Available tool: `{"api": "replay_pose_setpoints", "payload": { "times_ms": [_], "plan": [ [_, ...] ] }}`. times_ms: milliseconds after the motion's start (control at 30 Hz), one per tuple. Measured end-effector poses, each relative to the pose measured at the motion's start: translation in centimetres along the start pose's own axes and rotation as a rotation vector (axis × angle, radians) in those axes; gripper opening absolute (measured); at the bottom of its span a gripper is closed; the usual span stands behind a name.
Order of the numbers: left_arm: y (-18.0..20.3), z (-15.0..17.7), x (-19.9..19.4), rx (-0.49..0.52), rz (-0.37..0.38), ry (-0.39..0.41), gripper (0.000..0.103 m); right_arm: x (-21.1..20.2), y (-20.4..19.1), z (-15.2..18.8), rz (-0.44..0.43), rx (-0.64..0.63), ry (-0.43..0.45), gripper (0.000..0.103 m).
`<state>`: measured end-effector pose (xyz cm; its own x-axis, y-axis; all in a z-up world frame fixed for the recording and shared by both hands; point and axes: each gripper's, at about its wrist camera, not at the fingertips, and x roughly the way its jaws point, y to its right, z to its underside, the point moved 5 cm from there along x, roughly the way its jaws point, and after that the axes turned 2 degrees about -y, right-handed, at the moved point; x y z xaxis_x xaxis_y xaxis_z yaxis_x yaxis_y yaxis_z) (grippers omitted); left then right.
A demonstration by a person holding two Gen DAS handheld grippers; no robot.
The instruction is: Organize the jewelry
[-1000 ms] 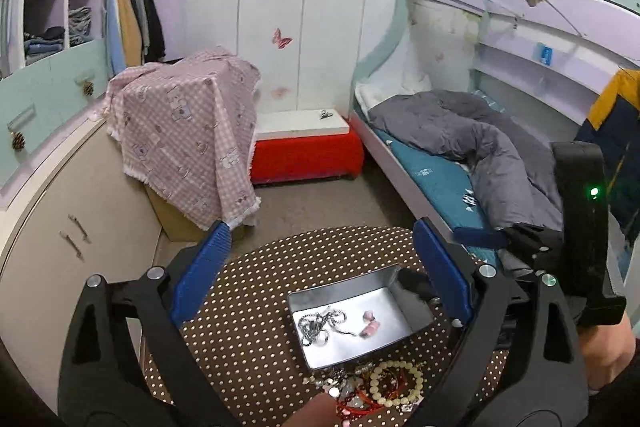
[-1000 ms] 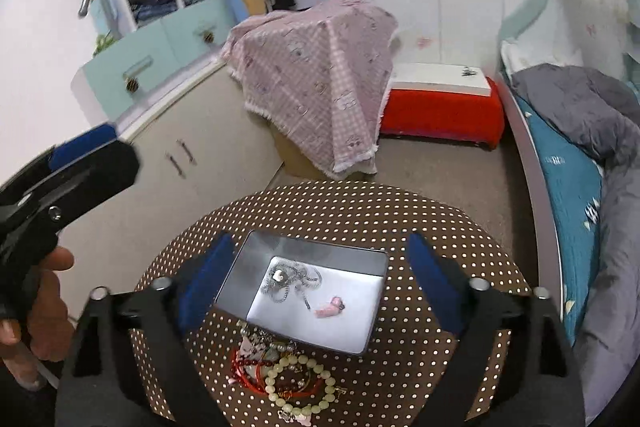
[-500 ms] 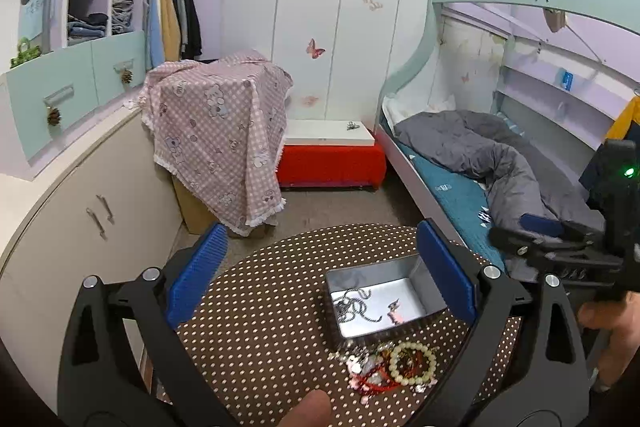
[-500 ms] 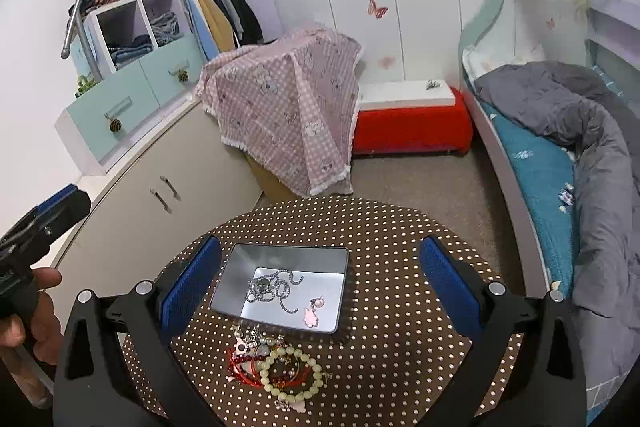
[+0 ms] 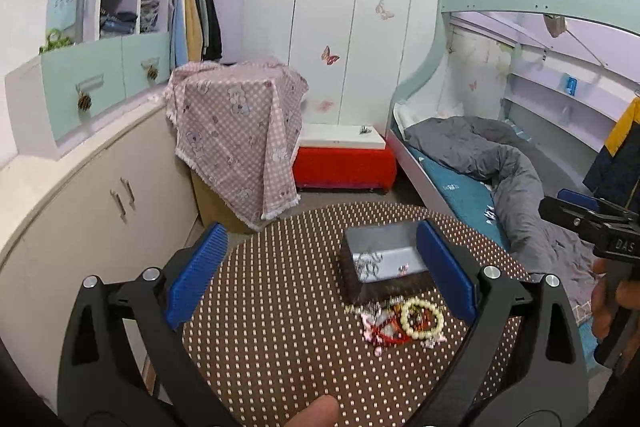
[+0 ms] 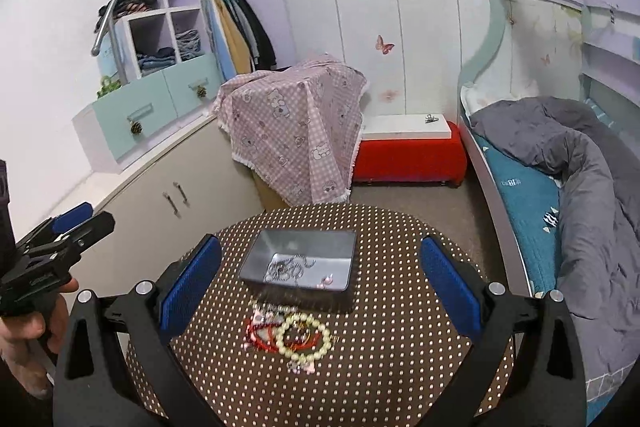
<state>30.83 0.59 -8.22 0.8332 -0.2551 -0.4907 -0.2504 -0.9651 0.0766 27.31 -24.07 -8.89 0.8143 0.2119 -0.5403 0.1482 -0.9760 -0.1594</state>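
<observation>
Readable text is scarce. In left wrist view, at approx. 3 o'clock, the right gripper seen side-on has raised letters on its black body, "DAS" legible, rest cut off/blurred. In right wrist view, at approx. 9 o'clock, the left gripper seen side-on has similar raised lettering on its body, too blurred to read. The teal bedsheet has a small white printed mark at approx. 3 o'clock, unreadable. White-blue sign on wall by the shelves, approx. 10 o'clock in left wrist view: characters too faint to read.
</observation>
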Motion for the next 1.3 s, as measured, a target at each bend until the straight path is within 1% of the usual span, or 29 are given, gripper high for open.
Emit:
{"api": "replay_pose_setpoints", "payload": {
  "times_ms": [100,167,300,400,467,500,567,633,767,967,1067,1100,1167,1233,1300],
  "plan": [
    [-0.3,1.6,0.3,-0.01,-0.006,-0.019,0.093,0.7,-0.7,1.8,-0.005,-0.02,-0.028,0.096],
    [-0.4,2.8,0.7,-0.018,-0.005,-0.042,0.093,1.3,-1.2,3.0,-0.025,-0.035,-0.048,0.096],
    [-0.7,5.5,2.1,-0.029,0.0,-0.099,0.093,3.4,-1.7,5.8,-0.065,-0.073,-0.114,0.095],
    [-0.9,7.3,2.9,-0.047,-0.005,-0.132,0.093,5.3,-1.8,7.9,-0.074,-0.095,-0.18,0.082],
    [-1.0,8.1,3.5,-0.051,-0.004,-0.155,0.093,6.3,-1.9,9.2,-0.087,-0.108,-0.216,0.068],
    [-1.0,8.8,3.9,-0.048,-0.009,-0.17,0.093,6.7,-2.1,9.7,-0.091,-0.117,-0.229,0.065],
    [-0.9,9.7,4.6,-0.044,-0.014,-0.197,0.093,7.8,-2.4,10.8,-0.088,-0.15,-0.263,0.053],
    [-0.6,10.5,5.1,-0.046,-0.009,-0.219,0.093,8.3,-2.6,11.7,-0.098,-0.173,-0.286,0.047],
    [-0.2,11.4,5.9,-0.042,-0.007,-0.246,0.093,9.0,-2.8,13.0,-0.097,-0.198,-0.322,0.044],
    [0.4,12.4,7.0,-0.035,0.001,-0.279,0.093,9.8,-2.4,14.6,-0.102,-0.152,-0.37,0.044],
    [1.1,12.9,7.3,-0.032,0.009,-0.292,0.093,10.9,-2.6,15.1,-0.102,-0.14,-0.385,0.043],
    [1.3,13.0,7.4,-0.031,0.01,-0.294,0.093,11.2,-2.5,15.2,-0.092,-0.139,-0.386,0.04],
    [1.6,13.2,7.6,-0.028,0.011,-0.301,0.093,11.4,-2.6,15.2,-0.07,-0.153,-0.366,0.029],
    [1.7,13.5,7.9,-0.025,0.012,-0.313,0.093,11.1,-2.6,15.3,-0.064,-0.17,-0.364,0.022],
    [1.9,13.7,8.1,-0.022,0.012,-0.32,0.093,10.7,-2.5,15.4,-0.083,-0.168,-0.365,0.022]
  ]
}}
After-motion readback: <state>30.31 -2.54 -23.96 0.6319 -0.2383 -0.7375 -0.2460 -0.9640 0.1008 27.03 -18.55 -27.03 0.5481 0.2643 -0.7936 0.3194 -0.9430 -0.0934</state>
